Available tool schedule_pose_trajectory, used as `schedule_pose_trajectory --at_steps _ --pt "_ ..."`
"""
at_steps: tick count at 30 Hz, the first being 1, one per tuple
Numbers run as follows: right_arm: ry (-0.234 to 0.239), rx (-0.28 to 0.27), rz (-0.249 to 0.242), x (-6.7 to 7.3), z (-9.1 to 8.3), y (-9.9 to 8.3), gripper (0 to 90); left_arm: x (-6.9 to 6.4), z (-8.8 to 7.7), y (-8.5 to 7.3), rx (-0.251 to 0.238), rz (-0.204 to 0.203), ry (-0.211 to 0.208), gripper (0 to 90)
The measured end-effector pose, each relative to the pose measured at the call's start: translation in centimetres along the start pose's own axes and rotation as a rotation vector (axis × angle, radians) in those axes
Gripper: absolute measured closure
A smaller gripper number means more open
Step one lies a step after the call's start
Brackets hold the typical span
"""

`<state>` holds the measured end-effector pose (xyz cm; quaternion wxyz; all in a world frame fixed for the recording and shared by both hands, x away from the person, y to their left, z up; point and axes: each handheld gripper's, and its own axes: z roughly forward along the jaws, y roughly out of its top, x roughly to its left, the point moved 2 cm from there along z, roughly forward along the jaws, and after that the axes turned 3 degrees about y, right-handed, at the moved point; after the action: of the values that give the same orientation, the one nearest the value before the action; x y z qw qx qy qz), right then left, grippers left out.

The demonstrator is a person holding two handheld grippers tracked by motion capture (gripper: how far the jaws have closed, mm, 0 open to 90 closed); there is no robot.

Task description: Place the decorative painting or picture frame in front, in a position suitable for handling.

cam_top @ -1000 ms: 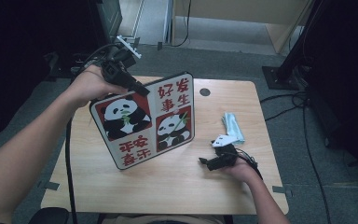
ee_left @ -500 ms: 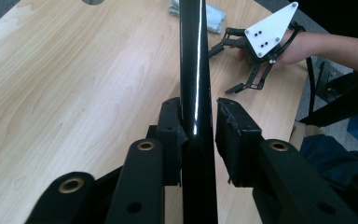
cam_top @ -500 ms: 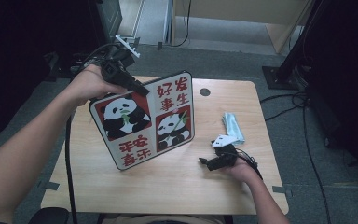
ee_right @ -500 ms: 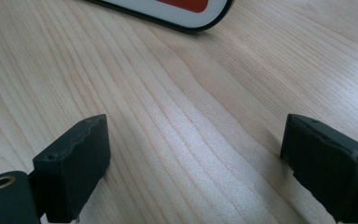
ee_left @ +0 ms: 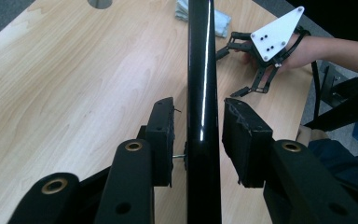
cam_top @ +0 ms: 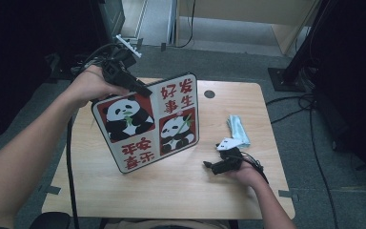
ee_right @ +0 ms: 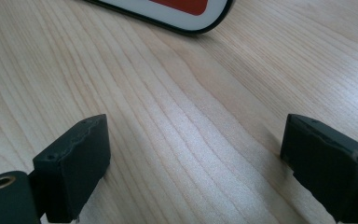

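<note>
A flat board (cam_top: pixel 147 121) printed with two pandas and red characters stands tilted on the wooden table (cam_top: pixel 100 181), its lower edge on the tabletop. My left gripper (cam_top: pixel 140 90) is at the board's upper left edge. In the left gripper view the board's black edge (ee_left: pixel 200 56) runs between the pads (ee_left: pixel 161 135), with a thin gap on each side. These jaws have just been opening and the left gripper (ee_left: pixel 198 109) is open. My right gripper (cam_top: pixel 212 167) lies low on the table to the board's right, open with nothing between its fingers (ee_right: pixel 74 163). The board's lower corner (ee_right: pixel 177 11) lies ahead of it.
A folded pale blue cloth (cam_top: pixel 238 129) lies near the table's right edge, just behind the right hand. A round cable hole (cam_top: pixel 209 94) sits at the back of the table. Cables (cam_top: pixel 310 109) and a black stand (cam_top: pixel 286 76) are on the floor to the right.
</note>
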<state>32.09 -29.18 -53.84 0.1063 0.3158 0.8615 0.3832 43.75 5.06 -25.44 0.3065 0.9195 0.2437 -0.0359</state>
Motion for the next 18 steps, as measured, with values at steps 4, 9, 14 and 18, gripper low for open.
schedule_pose_trajectory --at_steps 4,9,14,18 --pt "0.000 0.000 0.000 0.00 0.00 0.00 8.4 0.07 -0.13 -0.06 0.000 0.002 0.006 62.3" --pt "0.000 0.000 0.000 0.00 0.00 0.00 8.3 -0.13 -0.43 -0.30 -0.001 0.011 -0.002 60.3" --pt "0.000 0.000 -0.001 0.00 0.00 0.00 8.3 0.04 -0.79 -0.56 -0.003 0.011 0.008 59.8" --pt "0.000 0.000 0.000 0.00 0.00 0.00 8.3 0.25 -1.00 -0.91 -0.004 0.011 0.017 59.1"
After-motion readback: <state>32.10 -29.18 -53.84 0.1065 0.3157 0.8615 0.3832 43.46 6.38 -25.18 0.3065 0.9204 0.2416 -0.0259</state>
